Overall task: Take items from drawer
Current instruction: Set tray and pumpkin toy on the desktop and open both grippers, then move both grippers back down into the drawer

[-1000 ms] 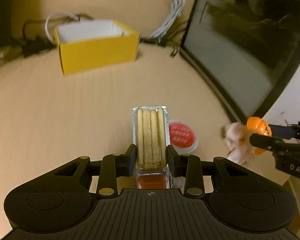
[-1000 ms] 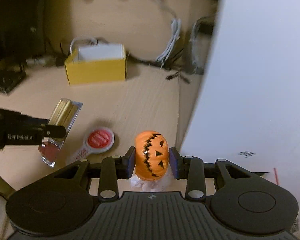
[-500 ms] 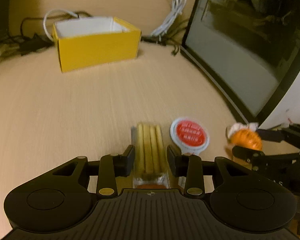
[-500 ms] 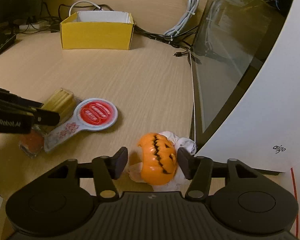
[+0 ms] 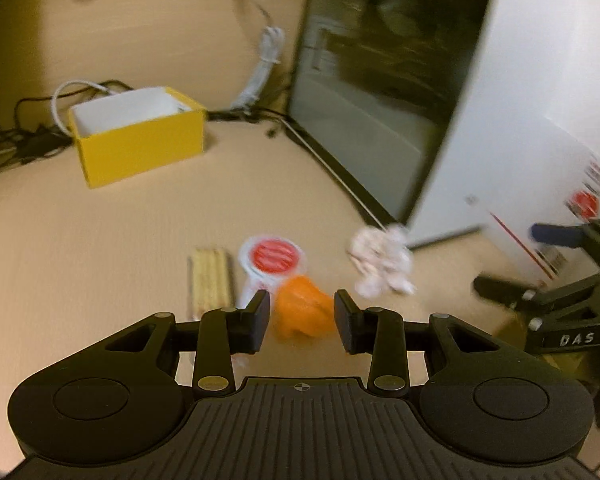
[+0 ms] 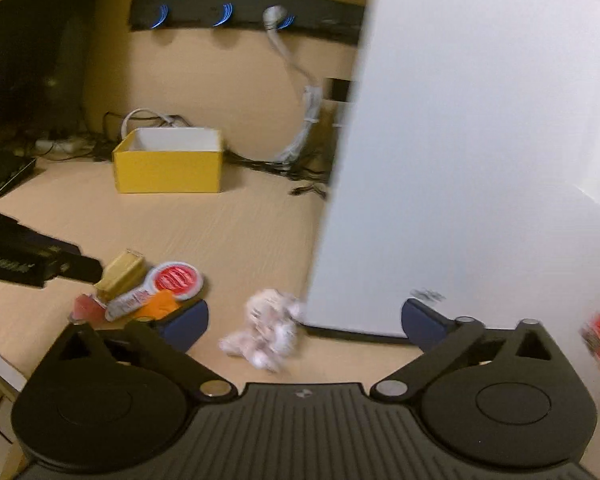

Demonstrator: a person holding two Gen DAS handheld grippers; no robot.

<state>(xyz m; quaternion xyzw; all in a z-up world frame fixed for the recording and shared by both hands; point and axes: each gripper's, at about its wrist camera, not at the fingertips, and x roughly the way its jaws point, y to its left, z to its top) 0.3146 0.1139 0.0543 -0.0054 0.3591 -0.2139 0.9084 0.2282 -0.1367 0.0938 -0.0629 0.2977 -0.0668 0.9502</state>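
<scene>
Both grippers above the counter (image 5: 100, 240). Left gripper (image 5: 302, 314): fingers part-open and empty, the orange pumpkin (image 5: 303, 312) lying on the counter beyond their gap. Right gripper (image 6: 304, 316): fingers wide, having just been opening, nothing between them. Biscuit packet (image 5: 210, 278), red-faced paddle (image 5: 272, 258) and white crumpled wrapper (image 6: 266, 326) rest nearby.

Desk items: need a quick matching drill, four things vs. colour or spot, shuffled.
Things:
1. box
2. pumpkin
3. paddle
4. wafer pack

Descriptions:
A. round red face, white rim
B. orange, in line with the gap of the left claw
C. yellow outside, white inside, at the back of the desk
D. pale sticks in clear wrap, left of the paddle in the left wrist view

Pairs: 1-C, 2-B, 3-A, 4-D
</scene>
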